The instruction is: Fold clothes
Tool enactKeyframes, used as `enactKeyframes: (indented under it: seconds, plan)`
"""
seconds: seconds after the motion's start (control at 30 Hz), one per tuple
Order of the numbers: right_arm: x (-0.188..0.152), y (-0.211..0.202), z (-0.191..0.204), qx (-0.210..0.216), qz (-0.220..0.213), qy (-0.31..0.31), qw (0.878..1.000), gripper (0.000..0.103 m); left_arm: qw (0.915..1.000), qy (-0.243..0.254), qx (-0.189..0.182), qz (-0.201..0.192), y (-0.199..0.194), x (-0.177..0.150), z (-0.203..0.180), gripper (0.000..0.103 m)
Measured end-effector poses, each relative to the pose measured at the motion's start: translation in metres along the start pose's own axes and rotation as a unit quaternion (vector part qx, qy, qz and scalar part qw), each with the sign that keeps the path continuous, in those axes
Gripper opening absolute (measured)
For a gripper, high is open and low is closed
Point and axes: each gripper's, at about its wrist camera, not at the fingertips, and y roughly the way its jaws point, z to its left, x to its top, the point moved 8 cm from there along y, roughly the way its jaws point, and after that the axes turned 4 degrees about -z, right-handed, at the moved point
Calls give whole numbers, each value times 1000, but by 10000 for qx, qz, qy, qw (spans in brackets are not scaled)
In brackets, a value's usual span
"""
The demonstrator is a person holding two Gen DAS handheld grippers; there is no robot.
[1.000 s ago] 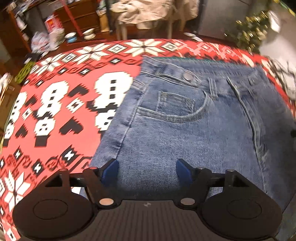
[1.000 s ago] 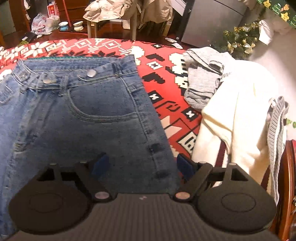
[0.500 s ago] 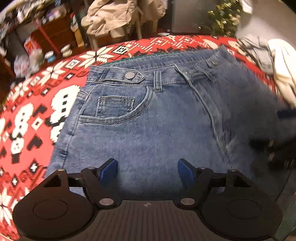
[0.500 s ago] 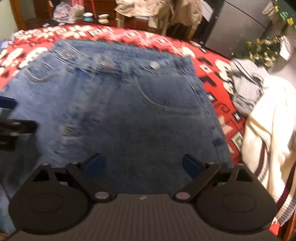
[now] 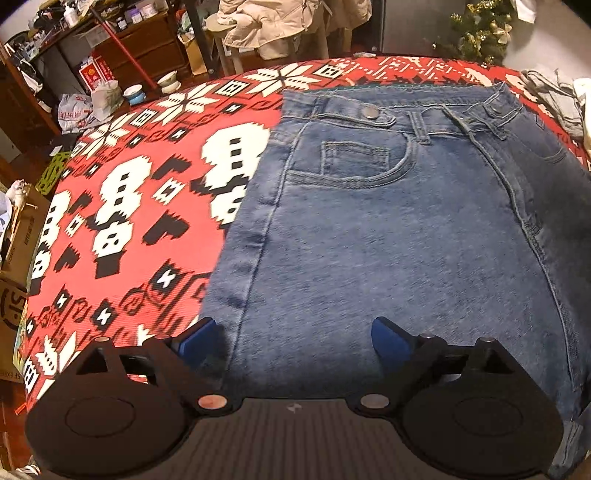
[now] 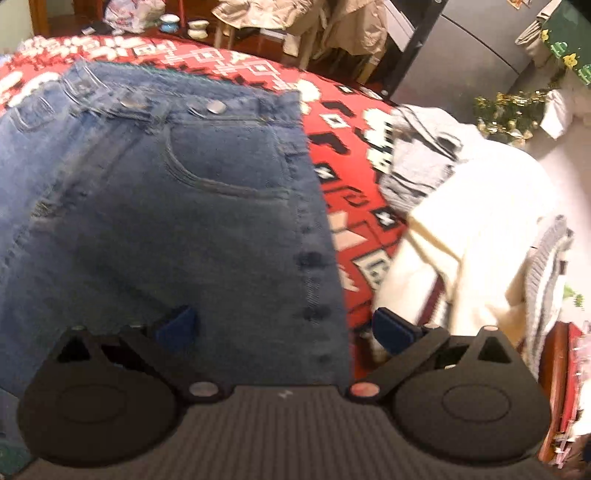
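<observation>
Both grippers, left gripper (image 5: 291, 338) and right gripper (image 6: 282, 325), tilt steeply down, spread wide over jeans (image 5: 388, 229).

1. A red counter cover (image 5: 155, 206) patterned with white snowflakes and black-and-white blocky figures spread across the counter.
2. Behind it stood a dark brown wooden chest of drawers (image 5: 144, 55), its top crowded with small bottles.
3. A beige padded jacket (image 5: 266, 26) was heaped over a pale wooden stool.
4. Two small ceramic bowls (image 5: 151, 86) sat near white plastic bags (image 5: 88, 105) at the far edge.
5. A small green Christmas tree with gold ornaments (image 5: 480, 29) stood on the light floor.
6. A grey metal cabinet (image 6: 465, 55) rose at the back.
7. Brown cardboard boxes (image 5: 14, 251) lay on the left.
8. Warm indoor light fell unevenly.
</observation>
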Motion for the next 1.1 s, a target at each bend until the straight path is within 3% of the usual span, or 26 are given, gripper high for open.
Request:
enactKeyframes:
  seconds: [0.13,0.2,0.27,0.33,0.57,0.67,0.77,0.83,1.0,1.1]
  plan:
    - [-8,0,-13,-129,90,169,9997,102,9997,88,211,83,0,-4,10,90]
    - [-9,-2,-15,-243,124,163,9995,101,9996,-66,245,146,-2,-6,16,79]
    - [-8,-6,-15,-260,153,213,9993,95,9994,-202,244,161,-7,-5,19,68]
    - [-6,-14,-11,-229,137,264,9993,86,9992,-307,205,118,-15,-2,18,64]
    - [14,-48,43,604,-125,647,9960,78,9968,-470,-625,-172,-34,19,-39,64]
    - [22,-51,74,925,-138,689,9932,77,9948,-413,-927,-85,-28,18,-71,55]
    - [23,-45,95,1155,-37,762,9904,60,9933,-324,-1105,11,-22,13,-94,46]
    - [22,-37,103,1268,91,818,9885,40,9932,-223,-1139,100,-17,6,-103,36]
    - [13,-24,101,1250,193,669,9897,30,9951,268,-954,11,-18,0,-96,28]
    - [3,-23,76,1000,250,654,9925,30,9966,124,-807,95,-18,-7,-66,28]
